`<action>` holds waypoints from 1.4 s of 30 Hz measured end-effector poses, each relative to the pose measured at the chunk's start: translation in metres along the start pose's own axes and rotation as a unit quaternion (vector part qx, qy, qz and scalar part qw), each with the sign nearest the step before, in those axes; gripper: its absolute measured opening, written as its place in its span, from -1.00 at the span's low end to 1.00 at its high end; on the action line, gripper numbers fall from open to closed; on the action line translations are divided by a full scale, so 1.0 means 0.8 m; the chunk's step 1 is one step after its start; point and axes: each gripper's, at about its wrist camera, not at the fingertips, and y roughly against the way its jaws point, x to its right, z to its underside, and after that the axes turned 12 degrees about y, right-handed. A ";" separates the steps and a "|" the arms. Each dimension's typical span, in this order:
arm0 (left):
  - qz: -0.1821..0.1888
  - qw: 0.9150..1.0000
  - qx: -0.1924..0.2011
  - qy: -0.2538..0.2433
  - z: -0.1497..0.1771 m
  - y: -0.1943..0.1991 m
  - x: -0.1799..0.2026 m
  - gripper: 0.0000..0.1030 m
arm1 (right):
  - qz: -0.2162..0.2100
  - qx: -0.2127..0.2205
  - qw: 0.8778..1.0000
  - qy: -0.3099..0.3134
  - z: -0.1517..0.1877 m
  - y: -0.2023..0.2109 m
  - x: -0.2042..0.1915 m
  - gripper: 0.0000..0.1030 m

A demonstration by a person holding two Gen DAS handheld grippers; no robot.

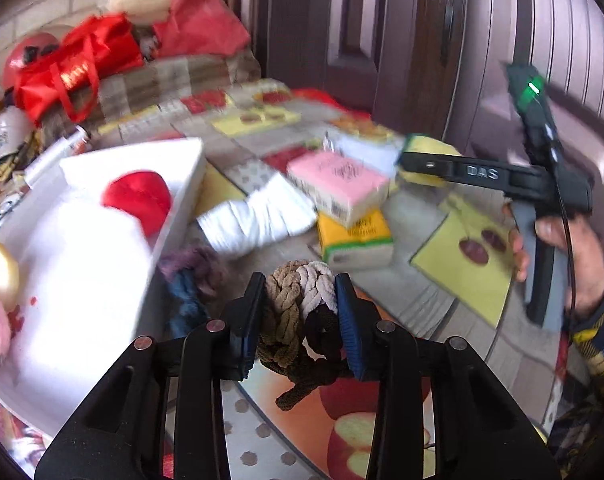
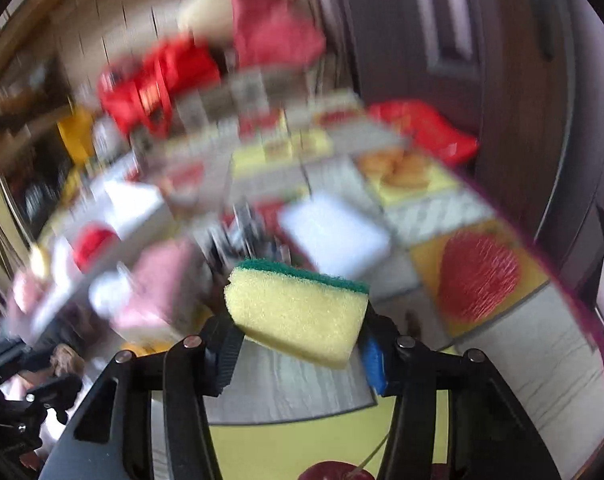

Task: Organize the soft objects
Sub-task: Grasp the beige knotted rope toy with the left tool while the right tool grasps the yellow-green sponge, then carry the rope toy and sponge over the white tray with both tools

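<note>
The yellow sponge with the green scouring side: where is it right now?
The sponge sits clamped between the right gripper's fingers, low-centre in the right wrist view, lifted above the fruit-print tablecloth.

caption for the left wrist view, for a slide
Left tongs clamp a braided rope knot above the fruit-print tablecloth, beside a white tray holding a red plush.

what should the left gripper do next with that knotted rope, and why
Probably carry the knotted rope left and lower it into the white tray. The left gripper already pinches it between both pads, and the tray beside it already holds soft items like the red plush.
</note>
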 end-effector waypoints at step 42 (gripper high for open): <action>-0.203 0.954 0.173 0.136 -0.015 0.082 -0.184 -0.33 | -0.082 0.162 0.968 0.171 -0.027 0.009 -0.211 0.01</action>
